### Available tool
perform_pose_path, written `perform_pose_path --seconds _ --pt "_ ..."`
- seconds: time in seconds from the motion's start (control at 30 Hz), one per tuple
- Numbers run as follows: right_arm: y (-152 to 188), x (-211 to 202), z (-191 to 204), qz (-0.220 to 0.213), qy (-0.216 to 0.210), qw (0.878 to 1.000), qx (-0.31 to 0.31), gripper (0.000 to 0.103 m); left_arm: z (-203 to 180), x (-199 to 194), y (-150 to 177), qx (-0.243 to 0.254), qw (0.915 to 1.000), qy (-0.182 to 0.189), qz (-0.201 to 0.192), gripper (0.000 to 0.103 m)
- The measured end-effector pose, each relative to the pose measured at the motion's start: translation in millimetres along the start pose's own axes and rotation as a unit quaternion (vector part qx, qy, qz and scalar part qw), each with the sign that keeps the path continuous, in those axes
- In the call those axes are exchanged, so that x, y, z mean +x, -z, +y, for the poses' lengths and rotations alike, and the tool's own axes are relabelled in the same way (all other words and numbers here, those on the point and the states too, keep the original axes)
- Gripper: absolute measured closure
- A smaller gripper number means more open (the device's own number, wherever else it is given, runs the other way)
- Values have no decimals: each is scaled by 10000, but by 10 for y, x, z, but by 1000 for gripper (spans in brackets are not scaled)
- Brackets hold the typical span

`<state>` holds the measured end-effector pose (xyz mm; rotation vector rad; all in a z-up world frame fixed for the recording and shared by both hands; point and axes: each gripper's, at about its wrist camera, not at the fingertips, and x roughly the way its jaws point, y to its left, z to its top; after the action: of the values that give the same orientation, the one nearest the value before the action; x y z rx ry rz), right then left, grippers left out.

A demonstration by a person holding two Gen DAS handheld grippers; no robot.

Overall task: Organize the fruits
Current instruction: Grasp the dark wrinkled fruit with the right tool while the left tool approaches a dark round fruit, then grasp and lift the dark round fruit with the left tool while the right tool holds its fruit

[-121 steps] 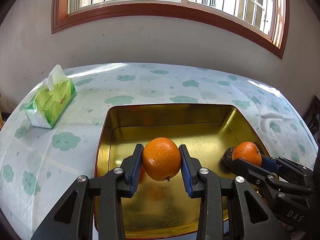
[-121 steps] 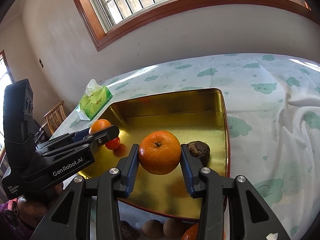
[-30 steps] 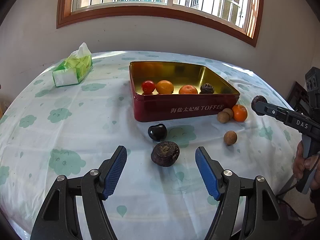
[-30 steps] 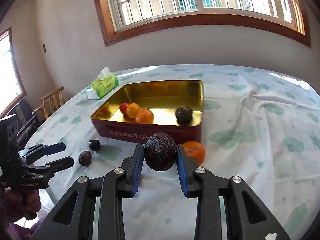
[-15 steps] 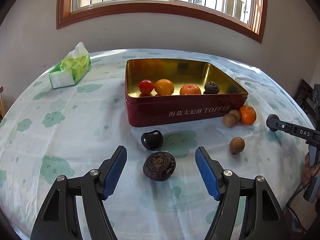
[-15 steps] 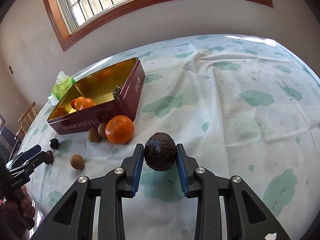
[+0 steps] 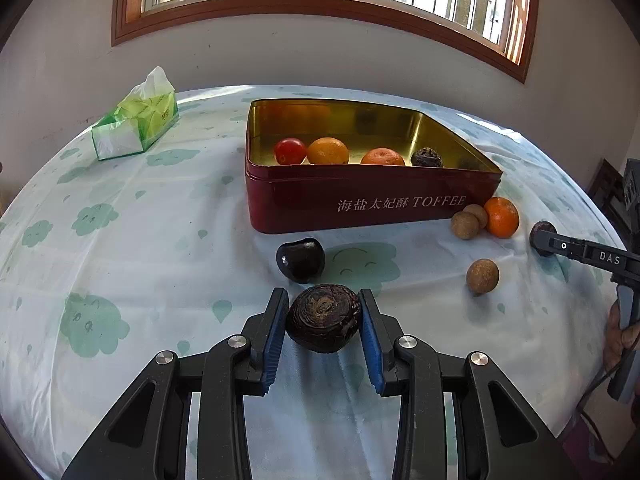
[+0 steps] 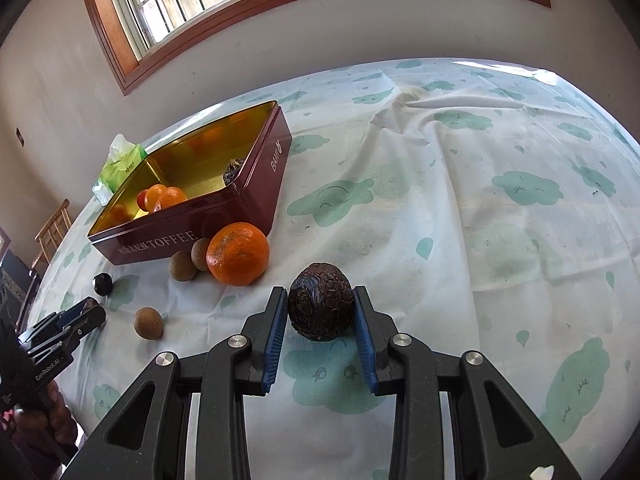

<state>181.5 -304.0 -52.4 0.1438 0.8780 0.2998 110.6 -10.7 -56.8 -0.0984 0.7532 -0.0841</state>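
Observation:
My left gripper [image 7: 323, 320] is shut on a dark wrinkled fruit [image 7: 322, 317] that rests on the tablecloth. My right gripper [image 8: 320, 316] is shut on another dark wrinkled fruit [image 8: 320, 306] and holds it low over the cloth, right of the tin. The red toffee tin [image 7: 372, 200] holds a red fruit [image 7: 290, 151], two oranges [image 7: 328, 151] and a dark wrinkled fruit [image 7: 427, 158]. In front of the tin lie a glossy black fruit [image 7: 301, 259], an orange [image 8: 237, 253] and three small brown round fruits [image 7: 482, 276].
A green tissue pack [image 7: 136, 120] sits at the table's far left. The tablecloth [image 8: 480, 200] is rumpled to the right of the tin. A wooden chair [image 8: 52, 228] stands beyond the table's left side. The table edge runs close below both grippers.
My left gripper moved forward and shut on the dark wrinkled fruit, which lay between its open fingers before. My right gripper, still holding its fruit, came lower and closer to the orange.

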Motion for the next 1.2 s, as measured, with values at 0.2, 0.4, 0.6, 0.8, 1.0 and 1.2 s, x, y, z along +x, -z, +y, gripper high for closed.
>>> perform_pose_path --seconds 0.2,0.4,0.6,0.8,1.0,1.2 --pt "8 4 13 -28 23 10000 -10 73 -85 -216 -52 92 9996 -5 -273 67" --pt "7 5 24 -26 67 10000 -47 73 -167 -394 -105 207 9987 -9 -460 67" --pt "40 -38 22 -13 18 10000 88 73 -196 -566 -134 211 9977 -32 -639 67" --pt "129 -263 198 -175 -125 9997 -83 73 -188 -695 -120 158 9972 -36 -725 67" --pt "186 -517 374 -324 -345 9987 -180 73 -221 -794 -105 153 9967 -16 -801 67" --pt "206 -788 583 -513 -594 9964 -333 73 -234 -945 -101 144 9953 8 -954 67"
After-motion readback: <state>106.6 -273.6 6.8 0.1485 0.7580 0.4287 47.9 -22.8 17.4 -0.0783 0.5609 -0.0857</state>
